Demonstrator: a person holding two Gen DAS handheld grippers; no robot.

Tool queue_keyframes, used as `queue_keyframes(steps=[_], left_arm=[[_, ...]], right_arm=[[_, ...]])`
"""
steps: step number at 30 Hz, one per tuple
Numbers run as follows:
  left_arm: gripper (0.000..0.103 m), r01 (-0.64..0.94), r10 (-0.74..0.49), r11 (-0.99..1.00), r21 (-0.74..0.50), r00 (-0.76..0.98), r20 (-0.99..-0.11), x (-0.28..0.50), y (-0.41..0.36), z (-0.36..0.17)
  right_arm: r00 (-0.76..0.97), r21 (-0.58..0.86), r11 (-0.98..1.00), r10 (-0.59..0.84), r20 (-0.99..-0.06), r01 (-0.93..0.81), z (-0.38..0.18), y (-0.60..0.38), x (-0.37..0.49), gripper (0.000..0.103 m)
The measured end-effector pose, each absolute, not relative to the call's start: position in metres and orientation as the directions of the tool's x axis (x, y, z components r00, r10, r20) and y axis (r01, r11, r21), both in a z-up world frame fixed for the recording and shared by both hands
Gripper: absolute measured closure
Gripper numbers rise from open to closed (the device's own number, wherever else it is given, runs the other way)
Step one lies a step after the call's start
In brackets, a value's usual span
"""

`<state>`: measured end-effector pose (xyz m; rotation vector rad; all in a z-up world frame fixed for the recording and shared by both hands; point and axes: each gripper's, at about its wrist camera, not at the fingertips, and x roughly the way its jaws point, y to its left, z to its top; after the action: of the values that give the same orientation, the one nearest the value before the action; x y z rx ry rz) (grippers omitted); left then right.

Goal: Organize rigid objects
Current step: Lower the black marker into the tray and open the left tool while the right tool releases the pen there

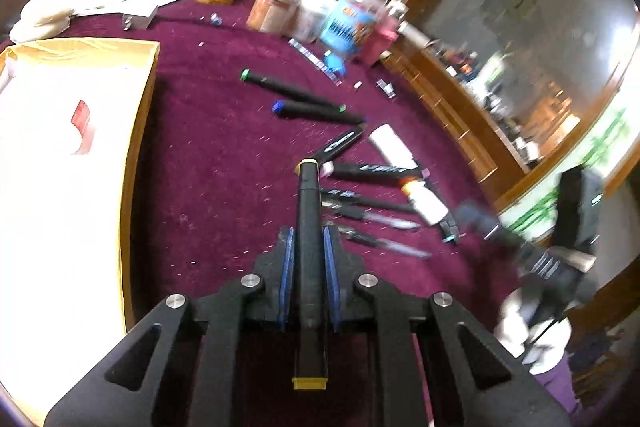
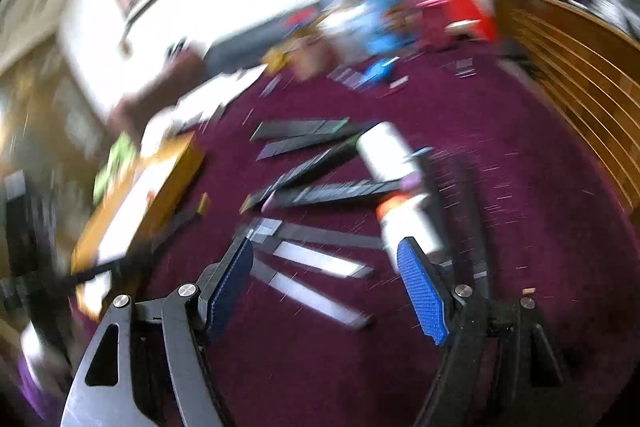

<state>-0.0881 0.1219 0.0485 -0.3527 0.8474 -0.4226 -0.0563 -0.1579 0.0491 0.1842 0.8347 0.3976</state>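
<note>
Jaws of left gripper (image 1: 310, 243) clamped on black marker (image 1: 309, 227), lengthwise between them

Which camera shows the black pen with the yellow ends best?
The left wrist view. The black pen with yellow ends sits sharp and centred, clamped in the left gripper, both yellow ends visible. The right wrist view is badly blurred; I cannot pick that pen out there, only the open right gripper over other pens.

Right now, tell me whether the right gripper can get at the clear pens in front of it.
Probably yes: the right gripper is open and empty, with the clear pens lying uncovered just ahead.
</note>
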Motion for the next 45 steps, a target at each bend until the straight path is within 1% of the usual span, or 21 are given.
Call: queue_keyframes(steps=[2, 5, 6, 8, 9, 10, 12, 17, 20, 22, 23, 25, 27, 29, 32, 34, 37, 41, 45], left_arm=[[0.091, 0.233, -0.510, 0.849, -0.474, 0.594, -0.622, -0.091, 0.123, 0.054], [0.091, 0.242, -0.525, 0.838, -0.489, 0.600, -0.603, -0.099, 0.129, 0.059], [0.091, 0.242, -0.525, 0.838, -0.490, 0.604, -0.600, -0.101, 0.130, 0.061], [0.091, 0.239, -0.527, 0.834, -0.498, 0.612, -0.589, -0.105, 0.139, 0.064], [0.091, 0.237, -0.527, 0.832, -0.502, 0.618, -0.583, -0.107, 0.143, 0.066], [0.091, 0.234, -0.527, 0.831, -0.505, 0.622, -0.579, -0.108, 0.146, 0.067], [0.091, 0.229, -0.530, 0.826, -0.516, 0.627, -0.571, -0.109, 0.152, 0.068], [0.091, 0.218, -0.545, 0.811, -0.543, 0.620, -0.564, -0.107, 0.154, 0.062], [0.091, 0.213, -0.556, 0.801, -0.560, 0.612, -0.563, -0.107, 0.155, 0.059], [0.091, 0.205, -0.552, 0.801, -0.562, 0.617, -0.561, -0.109, 0.159, 0.060], [0.091, 0.201, -0.548, 0.802, -0.563, 0.623, -0.558, -0.111, 0.162, 0.062], [0.091, 0.190, -0.537, 0.803, -0.564, 0.641, -0.548, -0.113, 0.172, 0.067], [0.091, 0.176, -0.518, 0.808, -0.562, 0.666, -0.537, -0.116, 0.185, 0.072], [0.091, 0.159, -0.497, 0.812, -0.562, 0.694, -0.522, -0.117, 0.202, 0.078], [0.091, 0.118, -0.452, 0.825, -0.553, 0.727, -0.518, -0.114, 0.228, 0.083], [0.091, 0.082, -0.426, 0.828, -0.555, 0.736, -0.526, -0.109, 0.245, 0.082], [0.091, 0.034, -0.389, 0.835, -0.549, 0.743, -0.545, -0.101, 0.267, 0.079], [0.091, -0.026, -0.358, 0.834, -0.551, 0.734, -0.577, -0.081, 0.290, 0.074], [0.090, -0.074, -0.342, 0.829, -0.554, 0.717, -0.608, -0.055, 0.308, 0.066]], right_arm=[[0.540, 0.256, 0.907, 0.407, -0.737, -0.334, 0.038, -0.133, -0.050, 0.033], [0.475, 0.221, 0.904, 0.385, -0.791, -0.365, 0.016, -0.115, -0.037, 0.037], [0.455, 0.221, 0.903, 0.382, -0.804, -0.367, 0.010, -0.111, -0.033, 0.046], [0.464, 0.174, 0.908, 0.351, -0.813, -0.381, 0.006, -0.104, -0.033, 0.050], [0.467, 0.158, 0.910, 0.339, -0.817, -0.384, 0.006, -0.100, -0.035, 0.053], [0.464, 0.152, 0.909, 0.335, -0.820, -0.388, 0.005, -0.098, -0.037, 0.060], [0.465, 0.119, 0.907, 0.316, -0.827, -0.404, 0.006, -0.090, -0.042, 0.064], [0.471, 0.046, 0.898, 0.272, -0.839, -0.438, 0.004, -0.069, -0.051, 0.068], [0.490, 0.016, 0.896, 0.258, -0.832, -0.444, 0.004, -0.057, -0.045, 0.074], [0.494, 0.023, 0.895, 0.267, -0.827, -0.445, 0.005, -0.052, -0.042, 0.084], [0.492, 0.029, 0.898, 0.267, -0.828, -0.439, 0.005, -0.050, -0.040, 0.087], [0.487, 0.044, 0.904, 0.269, -0.831, -0.425, 0.006, -0.048, -0.040, 0.095], [0.477, 0.087, 0.909, 0.293, -0.829, -0.407, 0.007, -0.051, -0.039, 0.095], [0.461, 0.173, 0.907, 0.351, -0.815, -0.385, 0.011, -0.057, -0.039, 0.095], [0.438, 0.326, 0.869, 0.474, -0.764, -0.373, 0.027, -0.064, -0.039, 0.095], [0.427, 0.421, 0.824, 0.560, -0.710, -0.380, 0.044, -0.064, -0.038, 0.095], [0.393, 0.521, 0.752, 0.657, -0.644, -0.404, 0.062, -0.054, -0.032, 0.094], [0.328, 0.612, 0.670, 0.741, -0.586, -0.420, 0.075, -0.027, -0.018, 0.094], [0.273, 0.632, 0.646, 0.759, -0.591, -0.428, 0.074, 0.014, -0.003, 0.094]])
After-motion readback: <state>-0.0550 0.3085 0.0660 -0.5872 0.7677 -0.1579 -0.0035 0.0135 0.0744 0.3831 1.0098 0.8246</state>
